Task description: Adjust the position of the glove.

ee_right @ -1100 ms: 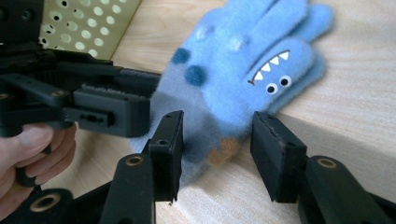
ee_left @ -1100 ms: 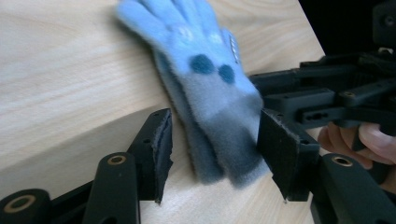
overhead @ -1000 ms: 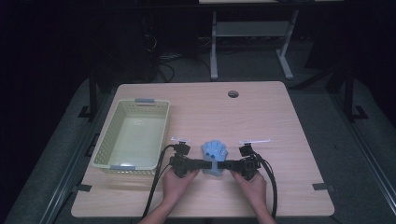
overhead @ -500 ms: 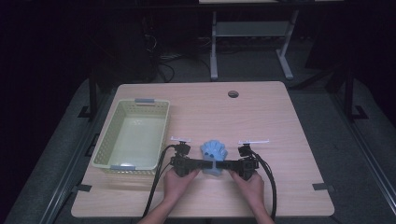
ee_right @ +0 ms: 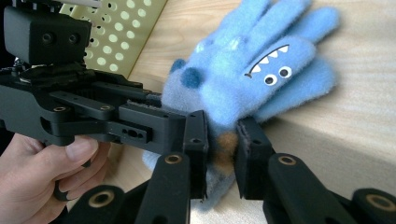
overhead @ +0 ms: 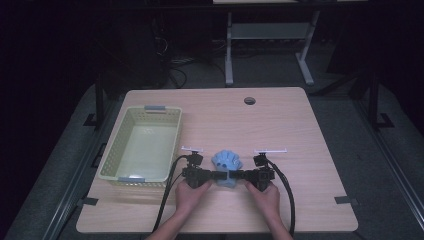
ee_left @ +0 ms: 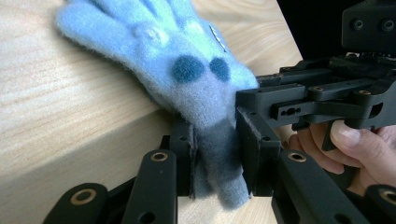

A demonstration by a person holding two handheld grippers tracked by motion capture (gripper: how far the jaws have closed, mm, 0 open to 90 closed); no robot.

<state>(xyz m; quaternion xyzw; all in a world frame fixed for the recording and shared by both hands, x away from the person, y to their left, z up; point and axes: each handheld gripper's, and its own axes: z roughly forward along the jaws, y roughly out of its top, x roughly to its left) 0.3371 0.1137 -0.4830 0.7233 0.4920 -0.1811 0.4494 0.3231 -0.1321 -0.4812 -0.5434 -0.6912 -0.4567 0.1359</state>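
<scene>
In the high view, the cuff end of the blue glove is hidden between the left gripper and the right gripper, and the marks on it are too small to read. In the left gripper view, the glove's fingertips run off the top edge, and its face side is turned away. In the right gripper view, the brownish patch between the jaws is blurred, perhaps a cuff lining. The basket is cut off at the top edge there.
</scene>
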